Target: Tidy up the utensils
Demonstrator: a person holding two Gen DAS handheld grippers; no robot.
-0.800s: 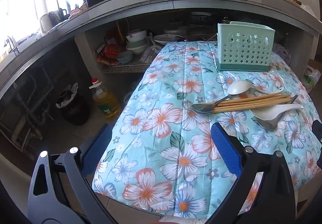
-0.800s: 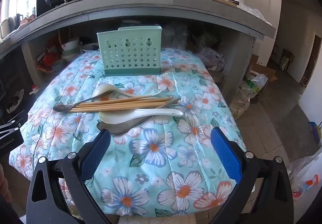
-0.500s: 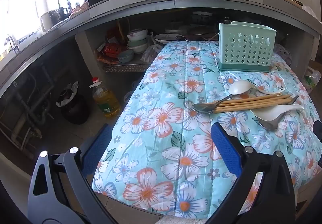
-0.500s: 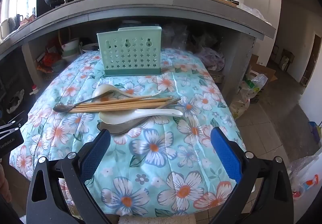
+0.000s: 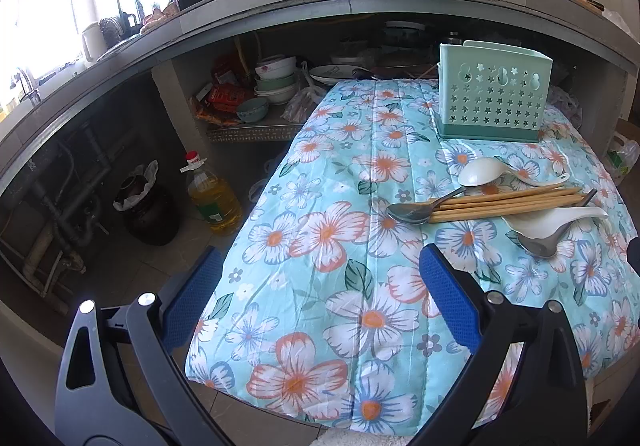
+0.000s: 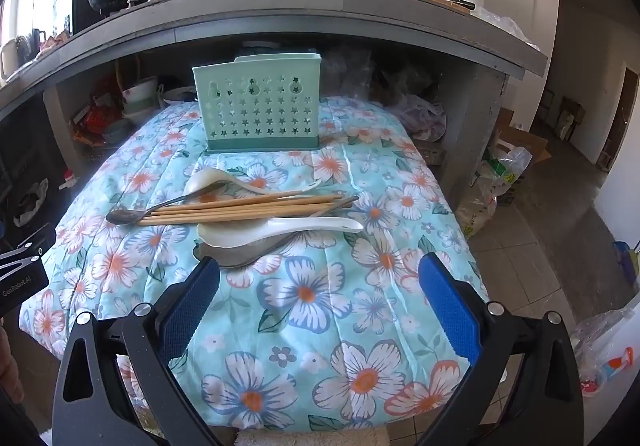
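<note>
A pile of utensils lies on the floral cloth: wooden chopsticks (image 6: pixel 248 207) (image 5: pixel 508 201), a white ceramic spoon (image 6: pixel 280 228) (image 5: pixel 556 221) over a metal spoon (image 6: pixel 236 256) (image 5: pixel 540 246), another white spoon (image 6: pixel 208 179) (image 5: pixel 484 171) and a dark metal spoon (image 6: pixel 124 215) (image 5: pixel 408 211). Behind them a mint green holder (image 6: pixel 258 107) (image 5: pixel 494 95) stands upright. My right gripper (image 6: pixel 318 278) is open just in front of the pile, nothing between its fingers. My left gripper (image 5: pixel 320 270) is open over the table's near left part, left of the pile.
The table (image 6: pixel 320 326) is covered with a floral cloth and drops off on every side. A concrete counter (image 6: pixel 256 9) overhangs behind the holder. An oil bottle (image 5: pixel 212 193) and a dark jar (image 5: pixel 148 205) stand on the floor at left. Bags (image 6: pixel 496 181) sit right.
Both views have shifted only slightly; the left view has the holder and pile a little further right. Nothing on the table has moved and both grippers stay open.
</note>
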